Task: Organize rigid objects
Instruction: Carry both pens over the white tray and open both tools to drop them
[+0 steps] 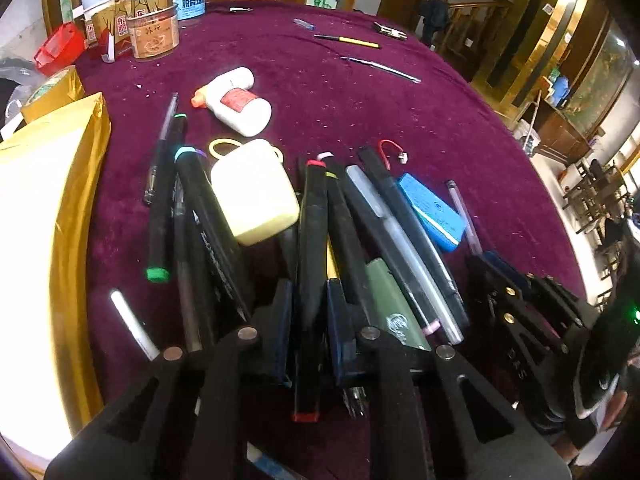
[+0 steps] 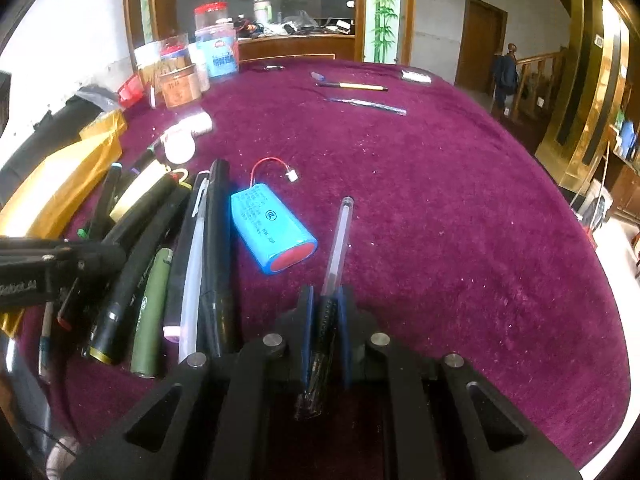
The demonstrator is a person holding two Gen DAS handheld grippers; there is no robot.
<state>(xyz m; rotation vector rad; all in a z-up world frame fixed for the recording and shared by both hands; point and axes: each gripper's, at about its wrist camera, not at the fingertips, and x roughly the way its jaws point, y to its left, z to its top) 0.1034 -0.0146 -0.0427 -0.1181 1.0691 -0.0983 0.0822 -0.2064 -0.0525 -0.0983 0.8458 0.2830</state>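
Note:
A heap of black markers and pens [image 1: 200,216] lies on the purple tablecloth [image 1: 360,112]. My left gripper [image 1: 312,320] is shut on a black marker with red ends [image 1: 312,240], which stands between the blue pads in the middle of the heap. My right gripper [image 2: 326,312] is shut on a clear pen with a black grip [image 2: 336,240] that points away over the cloth. Next to that pen lies a blue battery pack [image 2: 272,228] with a red wire. In the right wrist view the left gripper [image 2: 60,264] reaches in over the heap from the left.
A cream box [image 1: 254,192] and a white glue bottle [image 1: 236,100] lie beyond the heap. Gold packages [image 1: 52,200] line the left edge. Jars and cartons [image 1: 154,36] stand at the back left. Loose pens [image 1: 348,41] lie on the far side. The table edge curves round on the right.

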